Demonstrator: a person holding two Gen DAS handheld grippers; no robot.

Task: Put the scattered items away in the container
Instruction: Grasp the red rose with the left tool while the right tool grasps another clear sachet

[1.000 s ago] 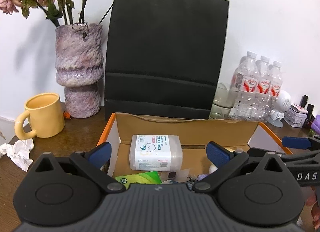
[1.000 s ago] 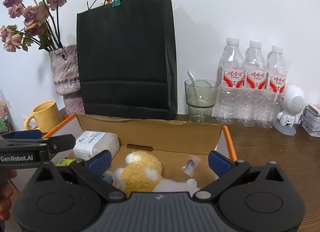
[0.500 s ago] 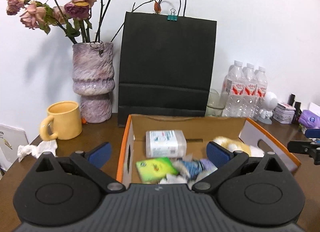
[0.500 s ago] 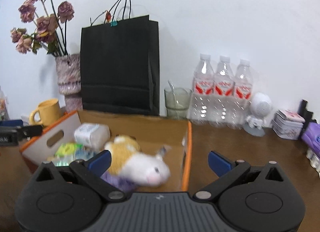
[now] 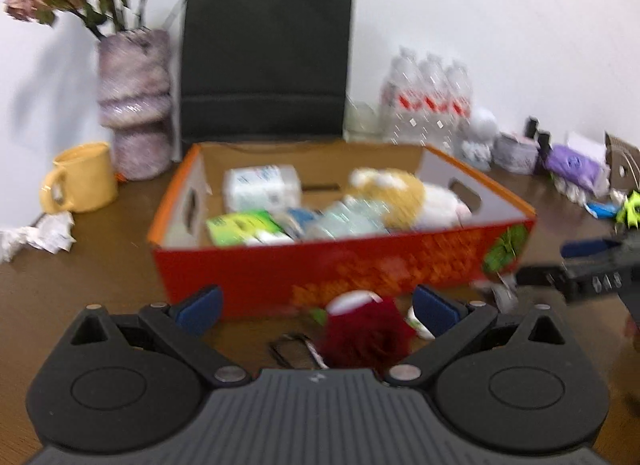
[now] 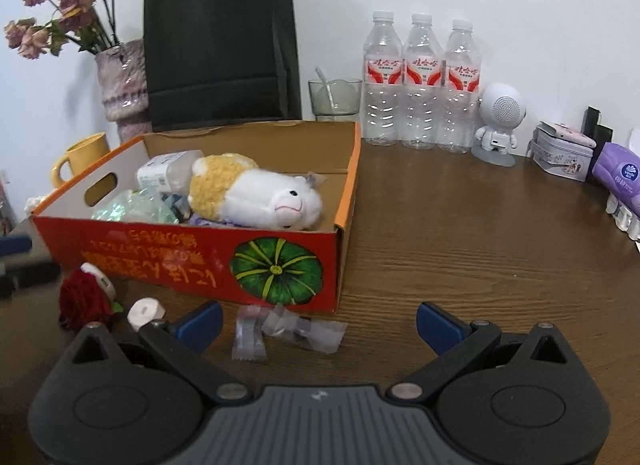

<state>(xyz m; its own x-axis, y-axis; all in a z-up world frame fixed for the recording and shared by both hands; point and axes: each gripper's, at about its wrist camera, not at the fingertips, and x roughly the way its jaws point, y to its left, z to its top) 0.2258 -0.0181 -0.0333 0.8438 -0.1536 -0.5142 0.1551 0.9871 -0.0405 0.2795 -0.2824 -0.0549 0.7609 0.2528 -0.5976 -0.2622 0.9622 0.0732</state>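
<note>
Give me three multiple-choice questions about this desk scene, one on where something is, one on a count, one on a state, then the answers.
1. Where is the plush toy?
A. in the box
B. beside the mug
C. on top of the bag

2. How many water bottles stand by the wall?
A. two
B. three
C. five

3. How is the right gripper?
A. shut on a wrapper
B. shut on the rose
C. open, holding nothing

Answers: 1 A, the toy lies among the other items inside the box walls. 2 B, three capped bottles stand side by side. 3 C, the fingers are wide apart, with the clear wrappers lying on the table between them.
</note>
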